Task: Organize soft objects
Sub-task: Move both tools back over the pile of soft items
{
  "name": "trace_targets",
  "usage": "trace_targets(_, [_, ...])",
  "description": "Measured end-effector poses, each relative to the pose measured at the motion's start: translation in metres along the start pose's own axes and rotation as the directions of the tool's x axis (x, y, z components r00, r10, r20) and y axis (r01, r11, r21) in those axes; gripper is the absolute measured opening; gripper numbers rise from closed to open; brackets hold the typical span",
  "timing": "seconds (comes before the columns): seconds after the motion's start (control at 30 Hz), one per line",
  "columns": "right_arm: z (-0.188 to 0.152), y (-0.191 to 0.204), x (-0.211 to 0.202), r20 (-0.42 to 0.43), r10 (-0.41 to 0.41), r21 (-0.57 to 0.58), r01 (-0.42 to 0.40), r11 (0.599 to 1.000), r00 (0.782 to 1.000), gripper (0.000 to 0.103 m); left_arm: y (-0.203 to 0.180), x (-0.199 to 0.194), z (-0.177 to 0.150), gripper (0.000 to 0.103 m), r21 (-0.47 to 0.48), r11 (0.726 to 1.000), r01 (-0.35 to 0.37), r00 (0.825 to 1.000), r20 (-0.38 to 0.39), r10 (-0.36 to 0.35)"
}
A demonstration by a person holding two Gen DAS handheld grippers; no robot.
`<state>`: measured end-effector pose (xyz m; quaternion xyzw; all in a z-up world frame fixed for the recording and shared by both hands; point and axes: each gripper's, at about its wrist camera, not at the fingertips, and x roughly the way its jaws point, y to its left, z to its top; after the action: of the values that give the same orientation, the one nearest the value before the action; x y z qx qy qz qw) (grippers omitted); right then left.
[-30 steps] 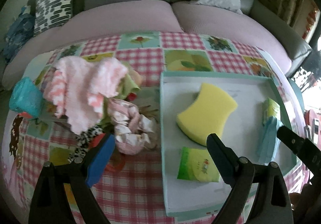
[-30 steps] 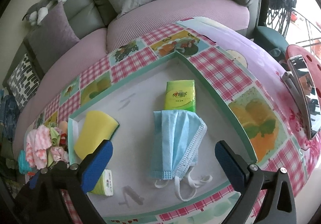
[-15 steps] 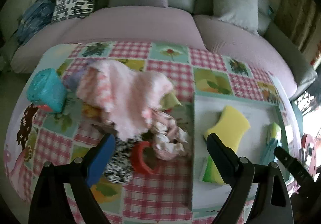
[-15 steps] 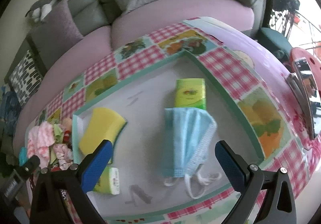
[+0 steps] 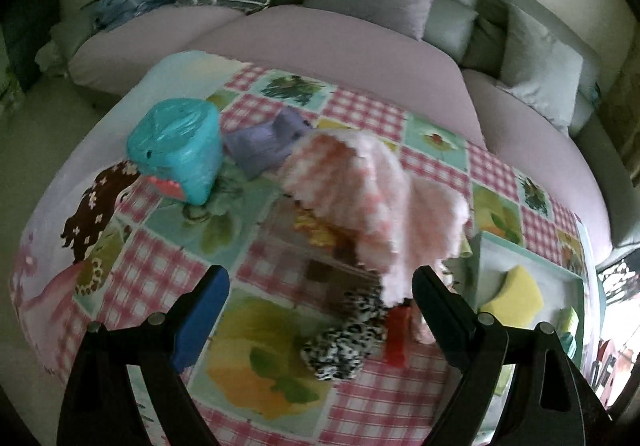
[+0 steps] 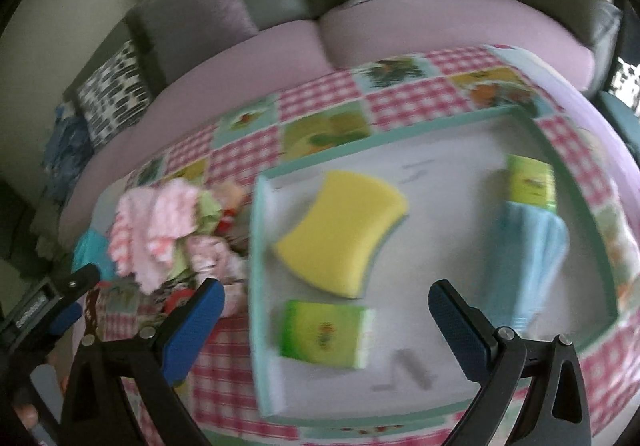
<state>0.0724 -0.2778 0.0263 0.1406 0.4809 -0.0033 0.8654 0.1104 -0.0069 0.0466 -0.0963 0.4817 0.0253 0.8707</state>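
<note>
A heap of soft things lies on the checked tablecloth left of the tray: a fluffy pink cloth (image 5: 380,198) on top, a lilac cloth (image 5: 264,142) behind it, a black-and-white spotted piece (image 5: 344,342) and a red piece (image 5: 396,338) in front. My left gripper (image 5: 320,302) hangs open just before the heap, holding nothing. The white tray (image 6: 256,286) with a teal rim holds a yellow sponge (image 6: 344,230), two green tissue packs (image 6: 320,334) (image 6: 530,178) and a blue face mask (image 6: 524,250). My right gripper (image 6: 326,314) stands open above the tray's front.
A teal plastic container (image 5: 180,150) with a red tab sits at the table's far left. A pink-covered sofa (image 5: 320,38) with grey and patterned cushions curves behind the table. The left gripper (image 6: 52,298) shows at the left edge of the right wrist view.
The left gripper has swung left from the tray to the heap of cloths. The right gripper has shifted left along the tray, from over the mask toward the sponge and front tissue pack.
</note>
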Motion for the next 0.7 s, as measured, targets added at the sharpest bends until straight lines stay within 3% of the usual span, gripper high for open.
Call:
trace_targets(0.3, [-0.012, 0.059, 0.023, -0.054, 0.116, -0.128, -0.122, 0.984, 0.992, 0.103, 0.024, 0.013, -0.007, 0.093, -0.052, 0.999, 0.010, 0.999, -0.051, -0.013])
trace_targets(0.7, [-0.032, 0.095, 0.042, -0.098, 0.139, -0.232, -0.158, 0.960, 0.985, 0.103, 0.041, 0.051, -0.021, 0.093, -0.096, 0.995, 0.002, 0.982, -0.190, -0.020])
